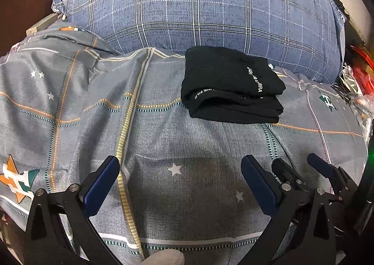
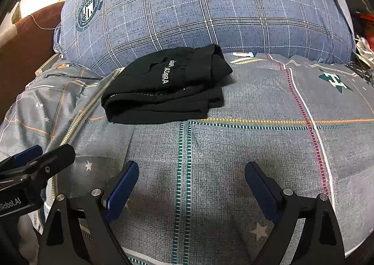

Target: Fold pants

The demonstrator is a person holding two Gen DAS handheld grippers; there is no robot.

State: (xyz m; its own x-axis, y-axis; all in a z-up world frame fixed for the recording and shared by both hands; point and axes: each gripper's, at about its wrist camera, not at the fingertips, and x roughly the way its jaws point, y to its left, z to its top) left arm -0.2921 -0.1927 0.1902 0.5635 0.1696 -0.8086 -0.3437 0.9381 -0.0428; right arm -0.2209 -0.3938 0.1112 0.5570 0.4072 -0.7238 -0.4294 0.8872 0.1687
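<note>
Black pants (image 1: pixel 231 85) lie folded on the bed (image 1: pixel 163 138); left gripper (image 1: pixel 180 185) and right gripper (image 2: pixel 191 190) fingers spread, empty.

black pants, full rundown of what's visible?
The black pants lie folded into a compact stack of several layers on the grey patterned bedspread, just in front of the blue plaid pillow. Soft dark fabric with white lettering on top. Neither gripper touches them; both are open and stand nearer the camera.
</note>
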